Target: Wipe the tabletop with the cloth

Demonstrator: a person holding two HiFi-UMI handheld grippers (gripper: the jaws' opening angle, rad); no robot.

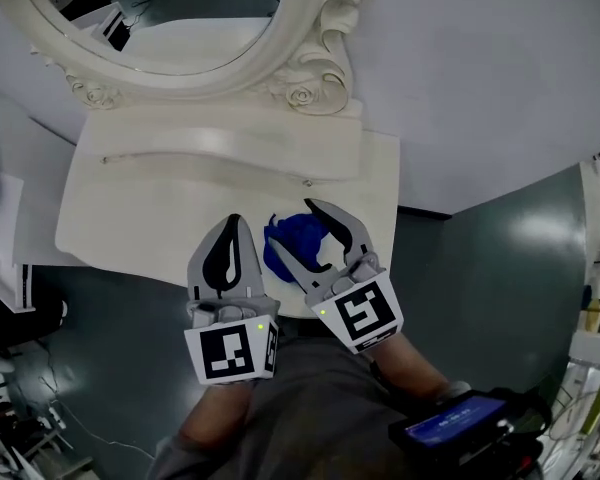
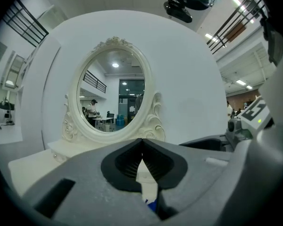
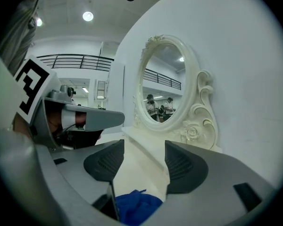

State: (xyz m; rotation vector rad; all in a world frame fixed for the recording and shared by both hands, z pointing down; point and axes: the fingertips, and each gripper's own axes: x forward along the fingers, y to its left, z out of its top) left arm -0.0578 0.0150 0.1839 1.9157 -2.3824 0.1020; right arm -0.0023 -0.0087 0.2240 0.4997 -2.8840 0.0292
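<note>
– Where is the cloth (image 1: 292, 240)?

– The blue one lies bunched on the cream tabletop (image 1: 150, 218), close to its front edge and right of the middle.

– Has either claw got hold of it?

– No. The right claw (image 1: 291, 225) has its jaws spread well apart over the cloth. The cloth sits low between them, and the ribbed pads press on nothing. It may brush the inner side of one jaw, but the right gripper view is too cramped to say.

– And the left claw (image 1: 234, 220)?

– It is just beside the cloth on the left, with its jaws tip to tip and nothing between them.

– What is behind?

– An oval mirror (image 1: 160, 18) in a carved frame stands at the back edge, against a white wall (image 1: 480, 88).
</note>
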